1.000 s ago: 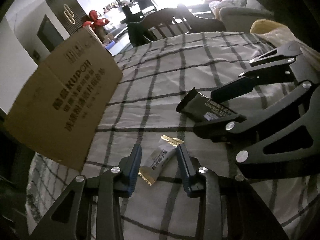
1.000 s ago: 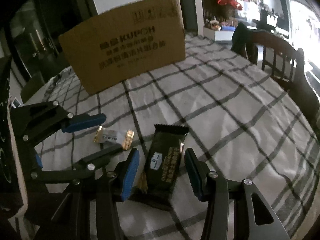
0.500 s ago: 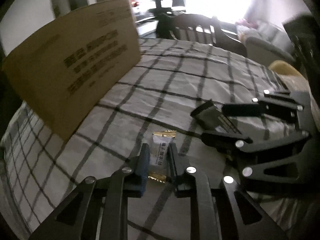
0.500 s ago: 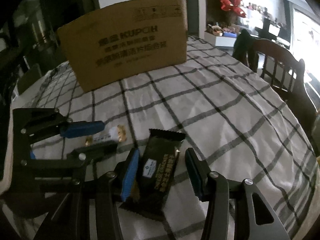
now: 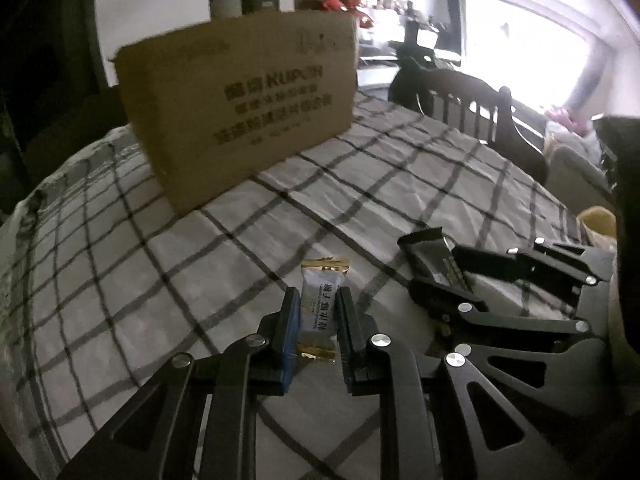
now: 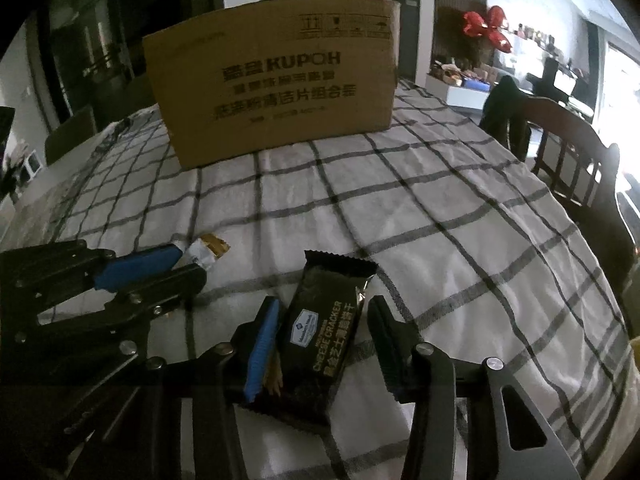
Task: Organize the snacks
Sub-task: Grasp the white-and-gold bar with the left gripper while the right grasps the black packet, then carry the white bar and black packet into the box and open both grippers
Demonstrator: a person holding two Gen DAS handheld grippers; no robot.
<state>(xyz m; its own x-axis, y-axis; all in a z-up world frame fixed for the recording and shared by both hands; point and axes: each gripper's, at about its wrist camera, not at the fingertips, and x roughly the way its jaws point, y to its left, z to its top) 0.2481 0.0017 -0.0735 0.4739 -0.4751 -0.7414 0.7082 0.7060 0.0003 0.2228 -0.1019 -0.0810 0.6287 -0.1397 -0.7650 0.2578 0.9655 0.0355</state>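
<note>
Left gripper (image 5: 317, 320) clenched on the small white candy (image 5: 318, 312) — both pads press its sides, gold crimped ends sticking out front and back. Candy looks just clear of the checked tablecloth (image 5: 400, 184) or barely resting on it; cannot tell which. It sits near the tablecloth's near edge, towards the left side.

Right gripper (image 6: 322, 340) straddles the black cracker pack (image 6: 326, 328). Its jaws have just been closing with the pack between them. Blue pad on 1 side is against the wrapper edge, the other pad stands apart from it — not a grip yet. Pack lies flat near the near edge, tilted slightly, just right of the candy.

Cardboard box (image 6: 276, 84) stands upright towards the far edge, well apart from both snacks; printed face towards the cameras, top opening not visible from here. Judged destination for the snacks, though nothing confirms it.

Doing this step well, as I read it:
- Finish closing the right side squarely across the pack's width, mid-length, so it does not swing when raised.
- Crackers inside are brittle; squeeze only until the wrapper stops slipping.
- Keep the left clamp steady; the candy wrapper is slick and short.
- Lift both straight up before heading across, since the 2 grippers are close beside each other and could knock.

Wooden chair (image 6: 560, 140) at the right edge is out of the way.
</note>
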